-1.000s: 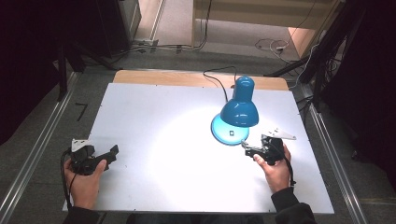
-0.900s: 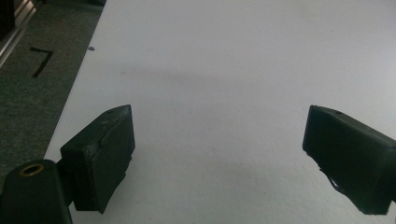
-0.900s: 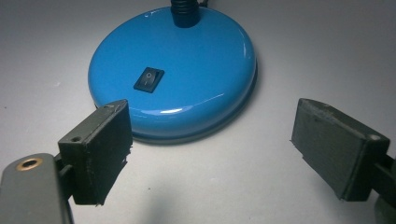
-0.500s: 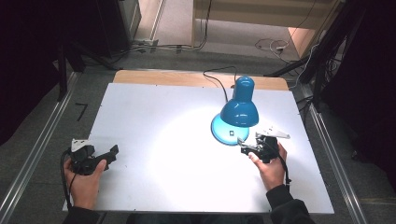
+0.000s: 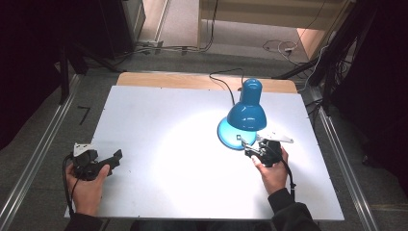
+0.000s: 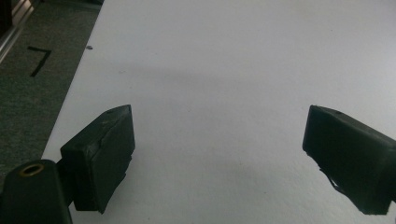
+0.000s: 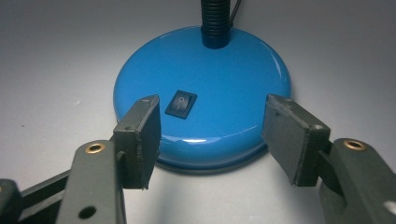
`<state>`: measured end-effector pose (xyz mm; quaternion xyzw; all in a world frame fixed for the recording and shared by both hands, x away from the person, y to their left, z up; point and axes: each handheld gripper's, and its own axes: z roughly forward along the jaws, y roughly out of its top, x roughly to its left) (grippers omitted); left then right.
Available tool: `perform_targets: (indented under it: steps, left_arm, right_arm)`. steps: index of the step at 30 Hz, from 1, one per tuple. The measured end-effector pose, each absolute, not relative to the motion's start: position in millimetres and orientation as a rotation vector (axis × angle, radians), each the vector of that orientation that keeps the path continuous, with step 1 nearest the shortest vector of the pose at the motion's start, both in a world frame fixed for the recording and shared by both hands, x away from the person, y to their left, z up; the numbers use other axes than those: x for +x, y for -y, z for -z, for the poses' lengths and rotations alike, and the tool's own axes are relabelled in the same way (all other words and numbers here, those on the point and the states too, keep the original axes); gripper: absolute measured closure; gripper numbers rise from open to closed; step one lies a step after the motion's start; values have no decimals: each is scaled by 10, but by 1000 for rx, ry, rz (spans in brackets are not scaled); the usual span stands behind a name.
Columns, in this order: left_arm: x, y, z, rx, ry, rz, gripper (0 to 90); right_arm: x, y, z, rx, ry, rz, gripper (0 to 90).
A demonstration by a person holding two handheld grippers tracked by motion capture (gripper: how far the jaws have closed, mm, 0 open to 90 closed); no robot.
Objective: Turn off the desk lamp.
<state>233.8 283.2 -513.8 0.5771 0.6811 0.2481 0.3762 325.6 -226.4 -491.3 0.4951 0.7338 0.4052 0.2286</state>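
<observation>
I count one blue desk lamp (image 5: 246,115), one white table (image 5: 159,120), and two hand-held grippers, each in one of the person's hands. In the high view the lamp stands right of centre, its shade tipped down over its round blue base (image 7: 205,88) and throwing a bright pool of light onto the table to its left; one dark cord (image 5: 225,79) runs from it toward the top edge of the table. The right gripper (image 5: 252,151) sits just below and to the right of the base, in the right hand (image 5: 272,168). In the right gripper view its two jaws stand apart, one on each side of the near rim of the base, and I cannot tell whether they touch it; one black rocker switch (image 7: 181,103) lies on the base between and just beyond them, with the ribbed black neck (image 7: 215,21) rising at the top of the frame. The left gripper (image 5: 113,159) rests at the lower left of the table in the left hand (image 5: 86,185), and its own view (image 6: 217,158) shows the jaws wide apart over bare white tabletop. Against the frame half a second ago, the right gripper has edged nearer the base, while the left gripper has stayed where it was.
</observation>
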Motion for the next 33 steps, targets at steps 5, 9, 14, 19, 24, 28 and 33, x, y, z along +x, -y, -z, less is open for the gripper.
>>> perform_targets:
  steps: [5,9,14,19,24,28,33]
  left_arm:
    - [2340,-2831,5137,1477,-1741,-634,102]
    - [2339,-2832,5135,1477,-1741,-633,102]
    - [2341,-2837,5139,1475,-1741,-631,102]
    - [2342,-2840,5139,1474,-1741,-631,102]
    - [2344,-2834,5139,1477,-1740,-631,102]
    - [2346,-2836,5142,1478,-1741,-630,102]
    - [2348,-2833,5143,1480,-1740,-631,102]
  right_arm:
    - [3256,2204,4934,1328,-2041,-1142,553]
    - [3276,2168,4957,1307,-2030,-1175,743]
    - [3306,2133,4979,1313,-2026,-1191,868]
    - [3319,2098,4996,1299,-2021,-1195,877]
    - [3333,2088,5006,1307,-2025,-1195,877]
    - [3346,2080,5019,1311,-2023,-1196,877]
    - [3361,2063,5030,1312,-2022,-1197,878]
